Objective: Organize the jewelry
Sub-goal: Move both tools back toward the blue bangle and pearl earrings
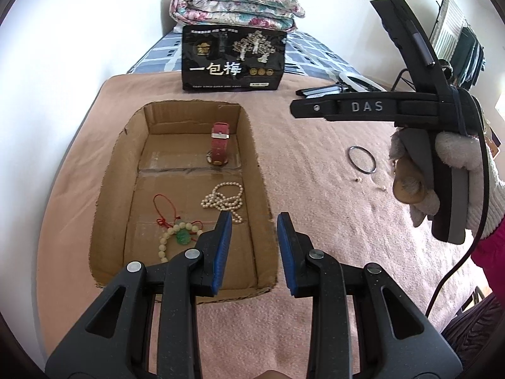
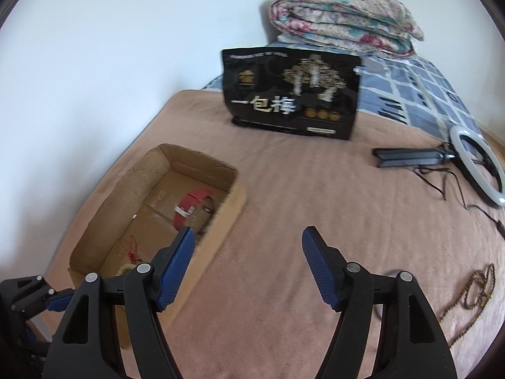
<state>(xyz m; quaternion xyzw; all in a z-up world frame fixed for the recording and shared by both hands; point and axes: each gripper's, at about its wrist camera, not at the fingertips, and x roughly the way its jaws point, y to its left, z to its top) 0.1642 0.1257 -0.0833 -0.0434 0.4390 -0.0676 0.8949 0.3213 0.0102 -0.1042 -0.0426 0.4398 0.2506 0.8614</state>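
An open cardboard box [image 1: 104,186] lies on the pink blanket. It holds a red watch [image 1: 220,143], a pearl necklace [image 1: 224,200] and a bead bracelet with a green charm and red cord [image 1: 176,237]. My left gripper [image 1: 254,221] is open and empty above the box's near right corner. A dark bangle [image 1: 362,160] and two small earrings [image 1: 357,179] lie on the blanket to the right. My right gripper [image 2: 247,237] is open and empty over the blanket right of the box [image 2: 233,195]. A brown bead necklace [image 2: 473,293] lies at its far right.
A black snack bag [image 1: 233,58] stands behind the box. A folded floral quilt [image 1: 236,3] lies on a blue checked sheet beyond. A ring light with stand [image 2: 473,164] and cables lies on the right. A white wall borders the bed's left side.
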